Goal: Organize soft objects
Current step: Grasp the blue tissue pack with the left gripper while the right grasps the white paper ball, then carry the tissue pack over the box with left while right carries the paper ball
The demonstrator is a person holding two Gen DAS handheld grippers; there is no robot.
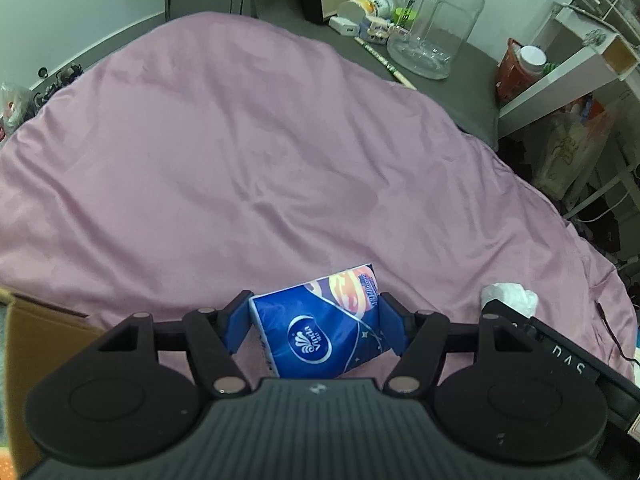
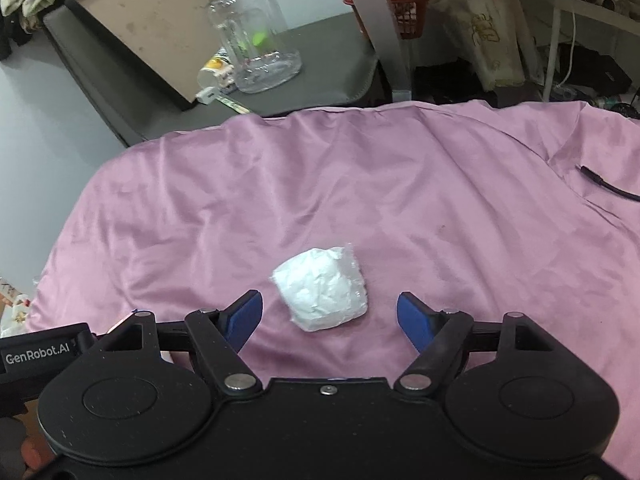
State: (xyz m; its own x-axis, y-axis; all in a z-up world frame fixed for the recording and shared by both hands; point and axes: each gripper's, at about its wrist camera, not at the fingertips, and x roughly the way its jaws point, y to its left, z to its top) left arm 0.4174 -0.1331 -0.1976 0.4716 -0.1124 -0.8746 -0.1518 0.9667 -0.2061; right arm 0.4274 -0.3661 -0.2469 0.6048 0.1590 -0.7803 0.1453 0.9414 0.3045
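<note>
- Blue plastic-wrapped tissue pack (image 1: 320,326) was clamped in left gripper (image 1: 314,322) above pink satin sheet (image 1: 240,152); carry step, judged.
- Right gripper (image 2: 330,314) stood apart around white crumpled wrapped bundle (image 2: 322,288); closing seemed next.

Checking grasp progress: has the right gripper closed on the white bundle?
No, the right gripper is open, its fingers apart on either side of the white bundle lying on the pink sheet.
</note>
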